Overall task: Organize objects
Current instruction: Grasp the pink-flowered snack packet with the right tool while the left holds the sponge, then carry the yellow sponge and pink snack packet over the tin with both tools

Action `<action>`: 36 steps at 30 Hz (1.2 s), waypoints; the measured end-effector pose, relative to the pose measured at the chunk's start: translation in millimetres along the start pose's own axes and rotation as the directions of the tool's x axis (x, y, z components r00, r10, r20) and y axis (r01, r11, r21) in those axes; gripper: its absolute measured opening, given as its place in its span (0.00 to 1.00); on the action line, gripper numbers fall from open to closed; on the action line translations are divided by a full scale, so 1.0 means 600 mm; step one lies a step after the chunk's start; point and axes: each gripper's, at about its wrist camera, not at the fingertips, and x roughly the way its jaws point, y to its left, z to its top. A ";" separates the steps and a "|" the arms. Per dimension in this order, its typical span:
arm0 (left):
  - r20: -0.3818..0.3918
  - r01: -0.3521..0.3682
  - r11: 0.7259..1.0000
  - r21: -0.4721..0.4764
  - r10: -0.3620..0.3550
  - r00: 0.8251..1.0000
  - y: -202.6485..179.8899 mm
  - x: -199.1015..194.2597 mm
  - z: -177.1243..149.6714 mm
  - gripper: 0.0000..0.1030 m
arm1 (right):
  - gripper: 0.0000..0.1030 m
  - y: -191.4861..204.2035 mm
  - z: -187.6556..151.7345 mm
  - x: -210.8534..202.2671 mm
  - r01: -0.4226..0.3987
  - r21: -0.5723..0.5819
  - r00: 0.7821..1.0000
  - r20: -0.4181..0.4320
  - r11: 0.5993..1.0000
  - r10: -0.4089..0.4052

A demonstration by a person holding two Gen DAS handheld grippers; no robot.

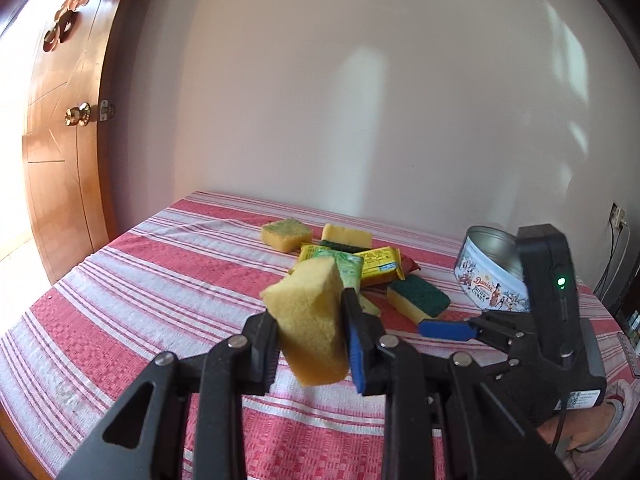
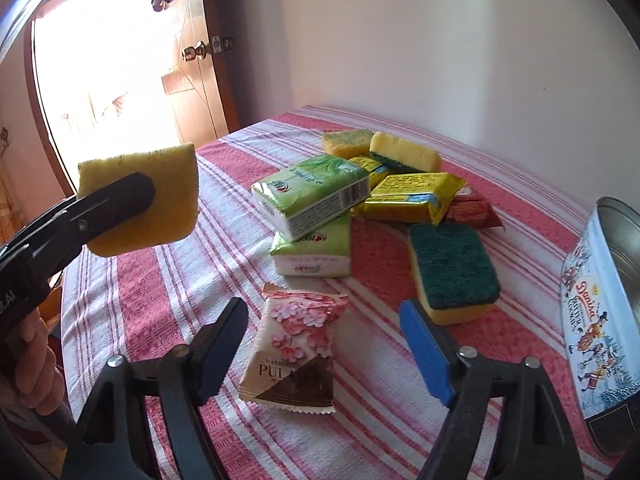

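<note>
Overhead, the left gripper (image 1: 310, 344) pinches a yellow sponge (image 1: 310, 328) clear of the striped tablecloth (image 1: 120, 300). Spread wide, the right gripper (image 2: 324, 354) straddles a marshmallow packet (image 2: 294, 350) just before the pile: green tissue packs (image 2: 312, 196), yellow packets (image 2: 412, 192), a green-topped sponge (image 2: 452, 266). Right of the pile stands an open cookie tin (image 2: 596, 320).

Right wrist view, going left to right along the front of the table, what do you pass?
Yellow sponge held up by the left gripper → pink marshmallow packet between the right gripper's open fingers → green-topped sponge → cookie tin.
</note>
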 end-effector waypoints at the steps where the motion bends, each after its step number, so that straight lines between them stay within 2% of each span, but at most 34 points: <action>1: -0.002 -0.005 1.000 0.002 0.005 1.000 0.000 -0.001 0.000 0.26 | 0.63 0.004 0.001 0.010 0.004 -0.011 1.000 -0.027 1.000 -0.004; 3: -0.007 -0.025 1.000 0.007 0.025 1.000 -0.003 -0.002 0.000 0.26 | 0.62 0.012 -0.001 0.025 0.012 -0.027 0.997 -0.075 1.000 -0.014; 5: -0.017 -0.048 0.999 0.008 0.048 0.999 -0.005 -0.001 -0.001 0.26 | 0.55 0.014 -0.003 0.031 0.017 -0.030 0.995 -0.103 0.999 -0.020; 7: -0.025 -0.057 0.998 0.008 0.057 0.998 -0.008 0.000 -0.002 0.26 | 0.43 0.010 -0.005 0.027 0.015 -0.024 0.995 -0.095 1.000 -0.017; 10: -0.033 -0.074 0.997 0.011 0.074 0.997 -0.017 0.000 -0.003 0.26 | 0.38 0.000 -0.011 0.019 -0.016 0.000 0.996 -0.086 1.000 0.016; 13: -0.031 -0.083 0.996 0.015 0.083 0.996 -0.029 0.003 0.003 0.26 | 0.38 -0.022 -0.013 -0.009 -0.039 0.047 0.999 -0.019 0.998 0.040; 17: -0.019 -0.073 0.997 0.040 0.073 0.997 -0.064 0.011 0.017 0.26 | 0.38 -0.062 -0.011 -0.078 -0.082 0.099 0.986 0.152 0.992 0.066; 20: -0.009 -0.047 0.997 0.067 0.048 0.999 -0.105 0.024 0.029 0.26 | 0.38 -0.098 -0.015 -0.133 -0.052 0.129 0.962 0.273 0.990 0.015; 23: -0.003 -0.018 0.996 0.085 0.018 1.000 -0.151 0.042 0.042 0.26 | 0.38 -0.134 -0.023 -0.172 -0.002 0.163 0.940 0.338 0.987 -0.054; 30: 0.021 0.061 0.988 0.139 -0.065 0.998 -0.258 0.080 0.068 0.26 | 0.38 -0.228 -0.048 -0.223 0.066 0.262 0.914 0.371 0.963 -0.164; 36: 0.014 0.081 0.979 0.185 -0.085 0.996 -0.336 0.119 0.081 0.26 | 0.38 -0.289 -0.071 -0.276 0.153 0.332 0.876 0.389 0.931 -0.283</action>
